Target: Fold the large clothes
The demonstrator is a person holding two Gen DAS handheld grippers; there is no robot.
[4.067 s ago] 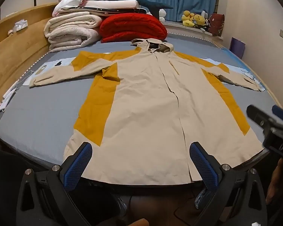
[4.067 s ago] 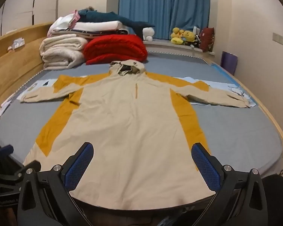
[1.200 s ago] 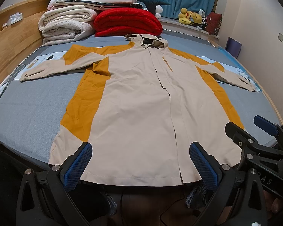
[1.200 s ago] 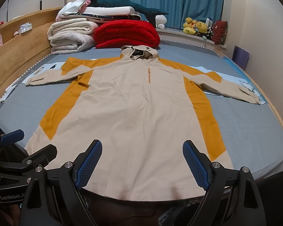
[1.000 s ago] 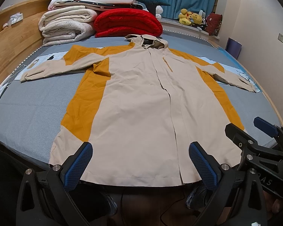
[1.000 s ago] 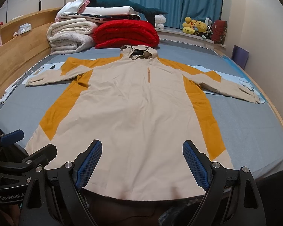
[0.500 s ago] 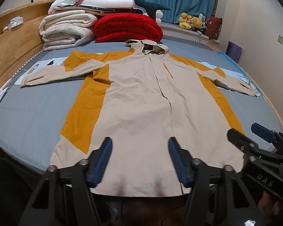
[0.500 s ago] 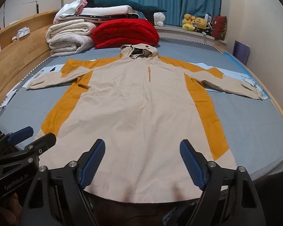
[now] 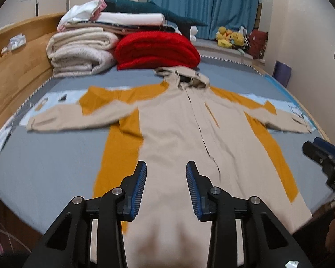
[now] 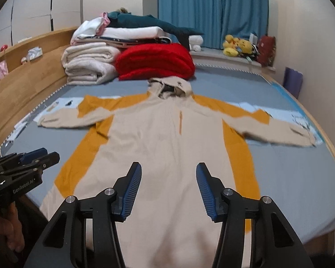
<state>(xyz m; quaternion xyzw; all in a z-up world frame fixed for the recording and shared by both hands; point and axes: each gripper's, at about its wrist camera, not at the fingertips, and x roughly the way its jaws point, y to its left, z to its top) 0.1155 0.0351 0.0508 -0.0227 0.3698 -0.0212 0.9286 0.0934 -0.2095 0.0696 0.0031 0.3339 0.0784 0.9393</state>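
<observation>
A long beige hooded coat [image 9: 178, 122] with mustard side panels lies flat, front up, on the grey bed [image 9: 44, 167], sleeves spread, hood toward the far end. My left gripper [image 9: 166, 178] hovers over its lower left part. Its jaws are closing, with a clear gap and only the cloth below showing through it. In the right wrist view the coat [image 10: 167, 138] fills the middle. My right gripper [image 10: 168, 178] hangs over the lower right part, jaws also closing and wider apart, gripping nothing. Each gripper shows in the other's view: the right gripper [image 9: 323, 156], the left gripper [image 10: 31, 158].
Folded white blankets [image 9: 80, 53] and a red quilt [image 9: 156, 51] are stacked beyond the hood. A wooden board [image 9: 15, 71] runs along the bed's left side. Plush toys [image 9: 230, 38] sit on the sill by the blue curtain [image 9: 203, 6]. A person's hand [image 10: 4, 230] holds the left gripper's handle.
Both grippers have moved forward and up over the coat's hem, which now runs out of view beneath them. Both pairs of jaws have narrowed, the left pair more.
</observation>
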